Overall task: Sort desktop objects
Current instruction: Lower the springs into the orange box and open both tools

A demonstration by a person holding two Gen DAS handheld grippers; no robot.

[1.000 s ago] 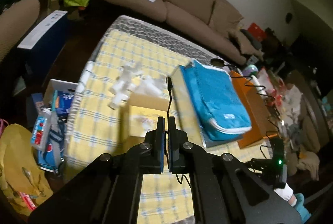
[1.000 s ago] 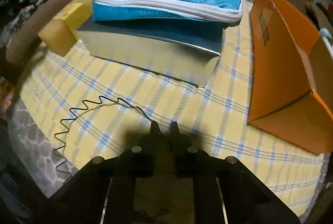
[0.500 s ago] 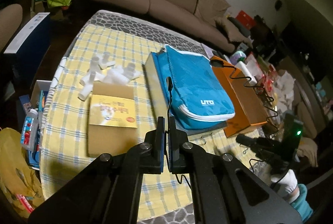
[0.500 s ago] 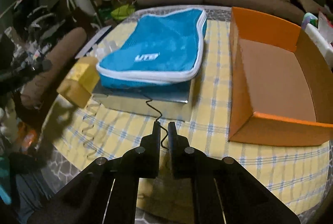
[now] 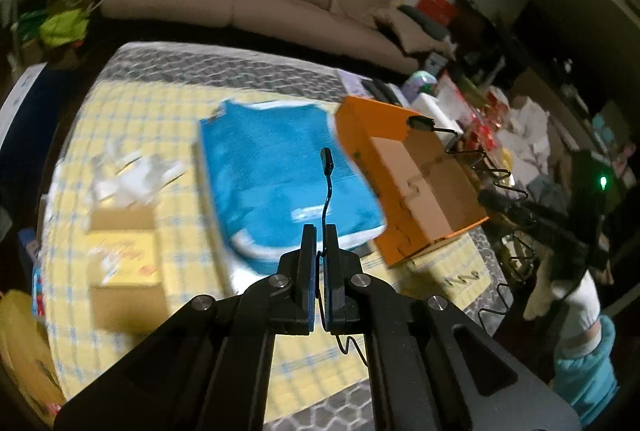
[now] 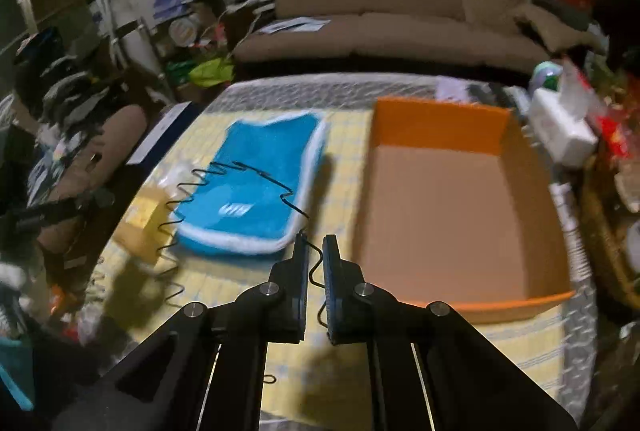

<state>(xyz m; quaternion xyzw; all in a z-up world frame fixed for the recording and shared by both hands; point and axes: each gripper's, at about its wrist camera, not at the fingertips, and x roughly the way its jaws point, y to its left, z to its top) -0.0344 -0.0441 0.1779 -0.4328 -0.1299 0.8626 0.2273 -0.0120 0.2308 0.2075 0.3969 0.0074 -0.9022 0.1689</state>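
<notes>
My left gripper point(image 5: 320, 231) is shut on one end of a thin black kinked cable point(image 5: 327, 171), whose plug sticks up past the fingertips. My right gripper point(image 6: 316, 245) is shut on the same cable point(image 6: 240, 167) further along; the cable zigzags left from it over the blue zip pouch point(image 6: 256, 191). Both grippers are held above the table. The open orange cardboard box point(image 6: 448, 223) lies right of the pouch, and shows in the left wrist view point(image 5: 412, 183). The pouch point(image 5: 280, 171) sits on a flat grey box.
A yellow-labelled carton point(image 5: 124, 267) and several white plastic pieces point(image 5: 132, 175) lie on the yellow checked tablecloth point(image 5: 120, 119) at the left. A brown sofa point(image 6: 392, 23) stands behind the table. Clutter point(image 6: 568, 119) crowds the right side. The right-hand gripper body point(image 5: 540, 223) shows at the right.
Both grippers have risen and swung toward the orange box, lifting the cable with them. The right wrist view now looks into the box from higher up.
</notes>
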